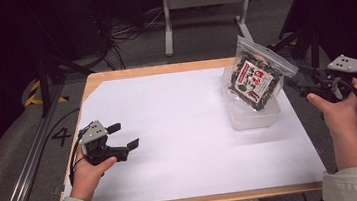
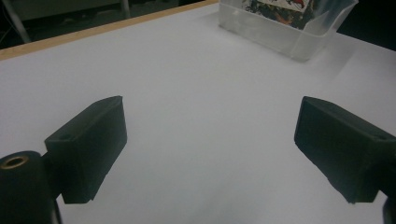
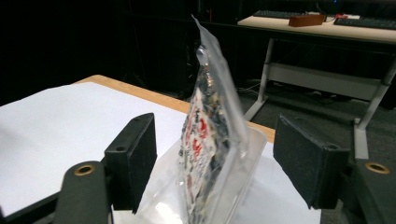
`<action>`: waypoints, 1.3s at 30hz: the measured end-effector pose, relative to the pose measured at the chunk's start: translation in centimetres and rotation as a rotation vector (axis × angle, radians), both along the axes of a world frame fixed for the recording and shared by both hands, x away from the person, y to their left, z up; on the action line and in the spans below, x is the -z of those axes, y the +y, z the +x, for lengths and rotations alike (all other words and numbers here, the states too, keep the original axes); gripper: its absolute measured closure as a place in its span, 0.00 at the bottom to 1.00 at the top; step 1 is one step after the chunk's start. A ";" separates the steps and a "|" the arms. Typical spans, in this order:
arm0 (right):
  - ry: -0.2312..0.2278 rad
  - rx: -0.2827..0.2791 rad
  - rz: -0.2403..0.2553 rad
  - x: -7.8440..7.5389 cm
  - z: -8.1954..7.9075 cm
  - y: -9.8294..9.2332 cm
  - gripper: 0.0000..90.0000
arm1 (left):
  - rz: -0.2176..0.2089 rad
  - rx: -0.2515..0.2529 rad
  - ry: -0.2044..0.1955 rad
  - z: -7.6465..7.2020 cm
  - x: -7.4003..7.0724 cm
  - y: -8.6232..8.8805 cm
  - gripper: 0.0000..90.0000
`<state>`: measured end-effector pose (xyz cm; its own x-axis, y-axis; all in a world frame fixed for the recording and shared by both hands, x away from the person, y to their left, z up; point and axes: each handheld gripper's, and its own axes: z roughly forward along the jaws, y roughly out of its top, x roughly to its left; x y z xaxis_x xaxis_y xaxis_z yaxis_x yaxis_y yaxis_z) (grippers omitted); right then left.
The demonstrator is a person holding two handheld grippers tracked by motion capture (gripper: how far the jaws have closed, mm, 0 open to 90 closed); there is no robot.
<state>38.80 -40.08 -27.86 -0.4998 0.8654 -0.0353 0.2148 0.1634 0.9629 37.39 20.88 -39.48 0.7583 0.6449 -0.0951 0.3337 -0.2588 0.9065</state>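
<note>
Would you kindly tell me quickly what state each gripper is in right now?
Left gripper: open, holding nothing, above the white table sheet.
Right gripper: open, jaws either side of the clear printed snack pouch standing in the clear plastic tub, not pressing it.

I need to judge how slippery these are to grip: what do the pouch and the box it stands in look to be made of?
Pouch: thin glossy clear plastic film, judging by its sheen and the dark contents showing through around a printed label. Box: translucent, frosted-looking rigid plastic, since its walls hold shape and the white table surface shows through faintly.
</note>
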 end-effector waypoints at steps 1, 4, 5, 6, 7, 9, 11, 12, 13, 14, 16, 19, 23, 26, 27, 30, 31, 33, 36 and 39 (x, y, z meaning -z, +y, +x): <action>-0.007 -0.003 -0.003 -0.2 -0.7 0.3 0.33 | 0.000 0.000 0.001 -0.3 -0.1 0.0 0.11; -0.028 0.001 -0.024 -0.5 -2.6 1.0 0.32 | -0.007 0.008 -0.002 -1.2 -0.2 -0.1 0.11; -0.032 -0.001 -0.026 -0.5 -3.0 1.2 0.31 | -0.005 0.012 -0.006 -1.4 -0.2 -0.1 0.11; -0.035 -0.007 -0.028 -0.5 -3.6 1.5 0.31 | -0.003 0.009 -0.006 -1.7 -0.2 -0.1 0.11; -0.037 -0.019 -0.032 -0.4 -4.1 1.8 0.30 | -0.008 0.010 -0.003 -1.9 -0.2 -0.1 0.11; -0.025 -0.046 -0.026 0.0 -4.9 2.6 0.28 | -0.010 0.013 -0.001 -2.1 -0.1 -0.1 0.11; -0.009 -0.067 -0.022 0.7 -5.4 3.5 0.26 | -0.013 0.011 0.006 -2.2 -0.1 -0.1 0.10; -0.001 -0.077 -0.022 1.0 -5.5 3.8 0.26 | -0.015 0.012 0.004 -2.3 0.0 -0.1 0.10; -0.001 -0.077 -0.022 1.0 -5.5 3.8 0.26 | -0.015 0.012 0.004 -2.3 0.0 -0.1 0.10; 0.001 -0.087 -0.024 1.2 -5.6 4.1 0.25 | -0.021 0.008 0.003 -2.4 0.1 0.0 0.10; 0.014 -0.118 -0.018 1.9 -5.7 4.9 0.24 | -0.018 0.005 -0.004 -2.5 0.2 0.1 0.09; 0.039 -0.164 -0.012 2.6 -5.7 5.9 0.22 | -0.022 0.001 -0.006 -2.8 0.4 0.3 0.08; 0.056 -0.211 -0.005 3.5 -5.6 7.1 0.23 | -0.033 0.002 -0.006 -3.0 0.7 0.6 0.08; 0.068 -0.253 0.001 4.5 -5.4 8.0 0.23 | -0.033 0.009 -0.002 -3.3 0.8 0.9 0.08; 0.072 -0.264 0.004 4.8 -5.4 8.3 0.23 | -0.041 0.012 -0.004 -3.3 0.9 0.9 0.08; 0.081 -0.289 0.006 5.5 -5.2 9.0 0.23 | -0.043 0.008 -0.001 -3.4 1.0 1.0 0.08; 0.086 -0.302 0.006 5.9 -5.2 9.3 0.23 | -0.043 0.008 -0.001 -3.4 1.0 1.0 0.08; 0.097 -0.316 0.001 6.5 -5.0 9.8 0.23 | -0.048 0.008 -0.004 -3.4 1.1 1.1 0.08; 0.115 -0.335 0.002 7.4 -4.8 10.4 0.23 | -0.039 0.011 -0.002 -3.4 1.2 1.1 0.08; 0.125 -0.343 0.008 8.4 -4.7 11.0 0.22 | -0.045 0.014 -0.007 -3.4 1.5 1.1 0.08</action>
<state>34.10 -29.07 -36.29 -0.7610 0.6467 0.0511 0.2655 0.2385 0.9341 34.00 21.94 -40.97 0.7681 0.6293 -0.1185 0.3240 -0.2222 0.9196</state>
